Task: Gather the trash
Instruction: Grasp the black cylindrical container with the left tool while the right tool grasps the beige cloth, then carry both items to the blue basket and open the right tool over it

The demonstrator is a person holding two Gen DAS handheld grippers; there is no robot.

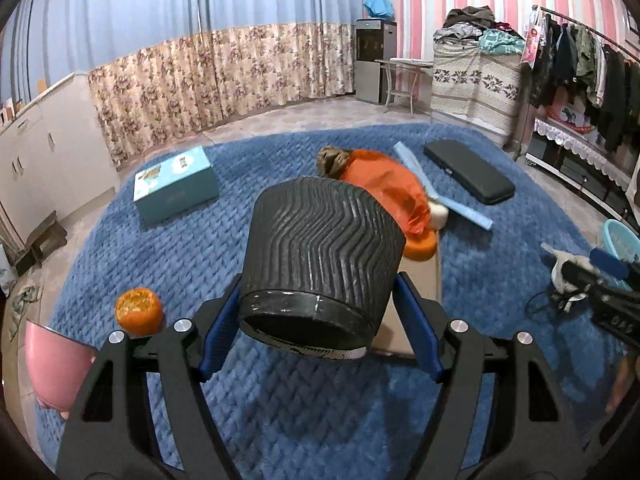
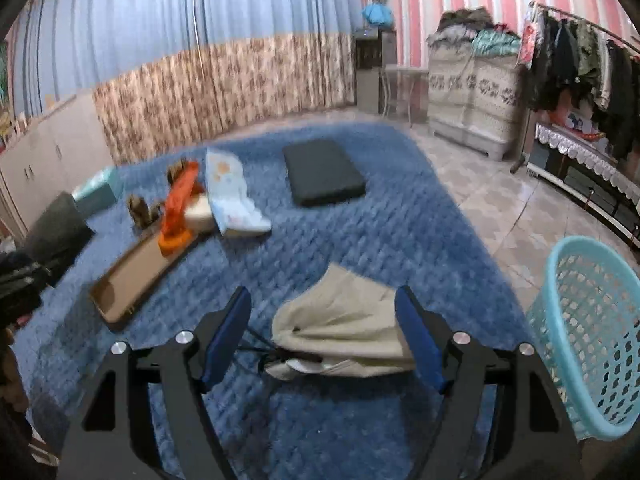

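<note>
Black ribbed bin [image 1: 320, 264] is clamped, tilted, btwn the left gripper [image 1: 320, 332] pads above the blue rug [image 1: 320, 420]; it should be kept mouth-up w/ a firm squeeze so nothing spills. Right gripper [image 2: 322, 336] is spread wide, a beige bag [image 2: 344, 332] lying loose btwn its fingers. Counted: one bin, one bag, one orange peel [image 1: 139, 312], one teal basket [image 2: 588, 340].

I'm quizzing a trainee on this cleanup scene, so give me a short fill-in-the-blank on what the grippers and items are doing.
1. The left gripper is clamped on a ribbed ____ pot.
2. The beige pouch lies between the ____ gripper's open jaws.
3. The laundry basket is light ____.
4. Everything lies on a ____ rug.

Missing words: black; right; blue; blue
</note>
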